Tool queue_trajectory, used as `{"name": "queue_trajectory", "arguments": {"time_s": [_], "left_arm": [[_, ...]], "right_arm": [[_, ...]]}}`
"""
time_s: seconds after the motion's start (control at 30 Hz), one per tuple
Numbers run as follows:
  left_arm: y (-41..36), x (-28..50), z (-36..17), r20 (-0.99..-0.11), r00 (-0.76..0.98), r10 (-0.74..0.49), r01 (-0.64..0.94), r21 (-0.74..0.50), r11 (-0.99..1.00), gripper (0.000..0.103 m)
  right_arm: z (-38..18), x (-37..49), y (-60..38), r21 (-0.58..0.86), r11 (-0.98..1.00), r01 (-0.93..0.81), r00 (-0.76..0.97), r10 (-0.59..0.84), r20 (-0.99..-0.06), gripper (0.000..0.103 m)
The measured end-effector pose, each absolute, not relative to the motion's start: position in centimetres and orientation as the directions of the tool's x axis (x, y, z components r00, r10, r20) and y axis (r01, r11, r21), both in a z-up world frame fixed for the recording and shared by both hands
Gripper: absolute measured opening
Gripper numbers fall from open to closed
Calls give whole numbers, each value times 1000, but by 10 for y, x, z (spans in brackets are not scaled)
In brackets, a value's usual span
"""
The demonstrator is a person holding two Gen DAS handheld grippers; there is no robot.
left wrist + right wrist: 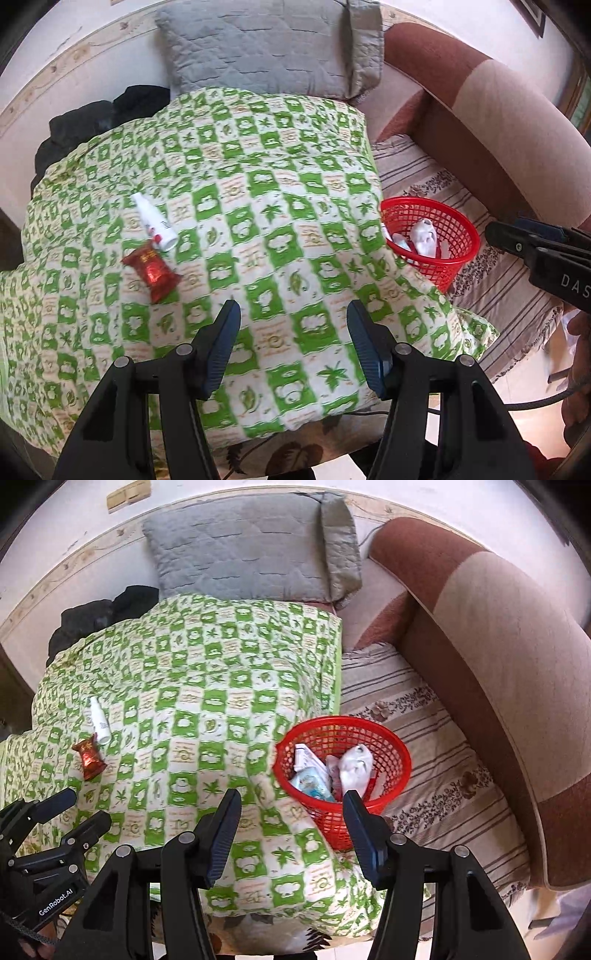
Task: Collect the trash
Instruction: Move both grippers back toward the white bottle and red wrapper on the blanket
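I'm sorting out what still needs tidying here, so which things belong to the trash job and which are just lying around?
Part of the job:
- red snack wrapper on the quilt
- white squeeze bottle beside it
- red mesh basket, already holding packets
- left gripper and right gripper, both open and empty

Just lying about:
- green checked quilt
- grey pillow
- dark clothing
- striped sheet

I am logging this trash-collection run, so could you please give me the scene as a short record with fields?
surface: green-and-white checked quilt spread over a sofa
bin: red plastic mesh basket at the quilt's right edge, on the striped sheet
in bin: white crumpled wrapper, pale blue packet, among other pieces
still out: small white plastic bottle lying on its side; red foil wrapper just in front of it
left gripper: open, holding nothing
right gripper: open, holding nothing
background: grey quilted cushion
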State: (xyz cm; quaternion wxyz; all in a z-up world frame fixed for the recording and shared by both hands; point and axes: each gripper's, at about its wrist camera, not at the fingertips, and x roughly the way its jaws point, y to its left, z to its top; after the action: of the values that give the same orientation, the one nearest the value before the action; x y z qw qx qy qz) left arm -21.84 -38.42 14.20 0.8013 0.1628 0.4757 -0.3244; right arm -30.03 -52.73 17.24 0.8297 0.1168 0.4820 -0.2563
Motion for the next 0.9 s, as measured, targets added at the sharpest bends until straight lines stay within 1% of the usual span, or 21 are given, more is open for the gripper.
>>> {"name": "queue_trajectory", "arguments": {"time_s": [0.37, 0.5, 0.6, 0.7, 0.9], "left_arm": [[-334, -192, 139, -878, 360, -315, 593, -46, 804, 59], [-308, -176, 136, -885, 364, -291, 541, -54, 839, 60], [-284, -164, 134, -890, 385, -242, 479, -31, 877, 60], [-256, -149, 131, -899, 381, -217, 409, -46, 911, 60], [-209, -139, 122, -915, 327, -237, 344, -119, 932, 60]], "right_arm": [[168, -270, -488, -59, 880, 472, 414, -280, -866, 61], [166, -256, -473, -33, 899, 437, 424, -239, -874, 61], [162, -244, -461, 33, 920, 390, 445, -157, -881, 61], [154, -228, -449, 101, 934, 343, 454, -71, -888, 61], [137, -173, -422, 219, 949, 225, 453, 97, -886, 60]]}}
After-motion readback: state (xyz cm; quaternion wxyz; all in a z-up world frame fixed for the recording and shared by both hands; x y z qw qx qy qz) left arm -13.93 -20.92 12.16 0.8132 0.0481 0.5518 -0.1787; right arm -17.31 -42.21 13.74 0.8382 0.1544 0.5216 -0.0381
